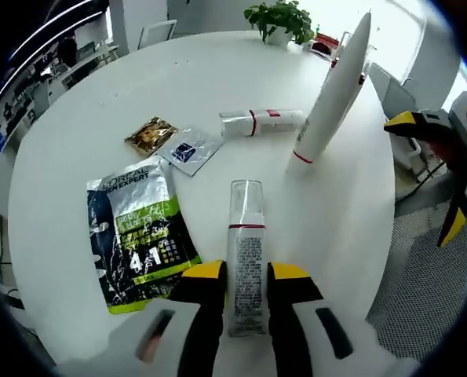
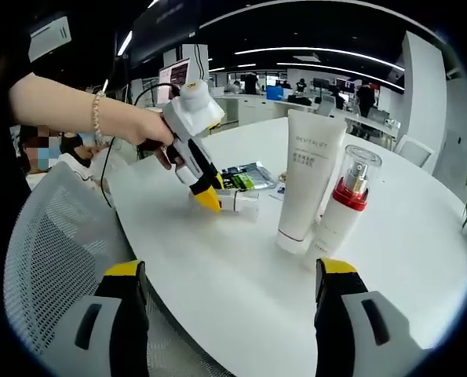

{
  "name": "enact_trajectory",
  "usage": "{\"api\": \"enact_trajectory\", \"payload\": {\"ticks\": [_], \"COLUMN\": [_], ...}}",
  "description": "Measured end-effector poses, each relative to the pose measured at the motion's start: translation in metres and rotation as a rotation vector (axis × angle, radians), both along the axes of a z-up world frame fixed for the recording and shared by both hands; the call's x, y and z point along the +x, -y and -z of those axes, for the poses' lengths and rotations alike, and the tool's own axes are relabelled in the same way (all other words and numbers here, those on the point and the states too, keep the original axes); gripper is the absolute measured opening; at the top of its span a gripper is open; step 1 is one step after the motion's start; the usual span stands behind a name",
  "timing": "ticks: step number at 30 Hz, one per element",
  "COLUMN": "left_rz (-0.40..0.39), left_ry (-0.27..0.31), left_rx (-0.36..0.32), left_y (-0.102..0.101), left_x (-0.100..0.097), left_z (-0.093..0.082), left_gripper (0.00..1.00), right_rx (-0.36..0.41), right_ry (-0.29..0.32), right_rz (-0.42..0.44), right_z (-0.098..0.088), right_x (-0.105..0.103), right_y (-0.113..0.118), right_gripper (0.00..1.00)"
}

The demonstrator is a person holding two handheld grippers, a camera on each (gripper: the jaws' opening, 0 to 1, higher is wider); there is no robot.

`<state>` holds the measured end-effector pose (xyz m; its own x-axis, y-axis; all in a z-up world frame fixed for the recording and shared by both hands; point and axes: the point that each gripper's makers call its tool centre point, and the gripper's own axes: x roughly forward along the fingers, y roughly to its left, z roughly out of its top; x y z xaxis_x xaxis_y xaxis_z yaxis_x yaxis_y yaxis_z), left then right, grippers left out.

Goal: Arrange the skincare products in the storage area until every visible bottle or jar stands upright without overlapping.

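Clear plastic is what the left tool (image 1: 246,287) pinches: a slim bottle (image 1: 246,259) with a red band lies flat on the white counter (image 1: 76,141), gripped low on its body between the yellow-tipped jaws. That is a smooth, round surface, so as it is tipped upright it may well swivel or slide out of the grip and roll off toward the sachets (image 1: 139,232) beside it. The right tool (image 2: 229,290) hangs spread and empty near the counter's edge, its jaws wide apart. Just ahead of it stand the tall white tube (image 2: 308,177) and a red-collared pump bottle (image 2: 343,208), close together (whether they touch I cannot tell). The tube balances on its narrow cap, so a careless nudge would probably topple it onto its neighbour. In the left gripper view, another small bottle (image 1: 262,122) lies on its side behind, not yet stood up; crowding it in could cause overlap.
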<state>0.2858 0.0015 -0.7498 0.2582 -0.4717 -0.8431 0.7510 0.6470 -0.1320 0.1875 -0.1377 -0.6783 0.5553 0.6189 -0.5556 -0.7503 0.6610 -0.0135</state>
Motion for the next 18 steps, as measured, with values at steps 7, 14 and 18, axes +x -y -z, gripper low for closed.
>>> {"api": "enact_trajectory", "payload": {"ticks": [7,14,18], "left_rz": [-0.117,-0.184,-0.2], "left_ry": [-0.027,-0.028,-0.014], "left_rx": [-0.158,-0.3,-0.361], "left_y": [0.004,-0.002,-0.001], "left_x": [-0.01,-0.021,-0.034], "left_z": [-0.016,-0.038,-0.054], "left_gripper": [0.24,0.24,0.24], "right_rx": [-0.001,0.017,0.011], "right_ry": [0.008,0.005,0.009], "right_rz": [-0.017,-0.04,-0.056], "right_z": [-0.001,-0.003,-0.004], "right_x": [-0.002,-0.004,-0.007], "right_y": [-0.003,-0.009,-0.011], "right_gripper": [0.88,0.88,0.88]}}
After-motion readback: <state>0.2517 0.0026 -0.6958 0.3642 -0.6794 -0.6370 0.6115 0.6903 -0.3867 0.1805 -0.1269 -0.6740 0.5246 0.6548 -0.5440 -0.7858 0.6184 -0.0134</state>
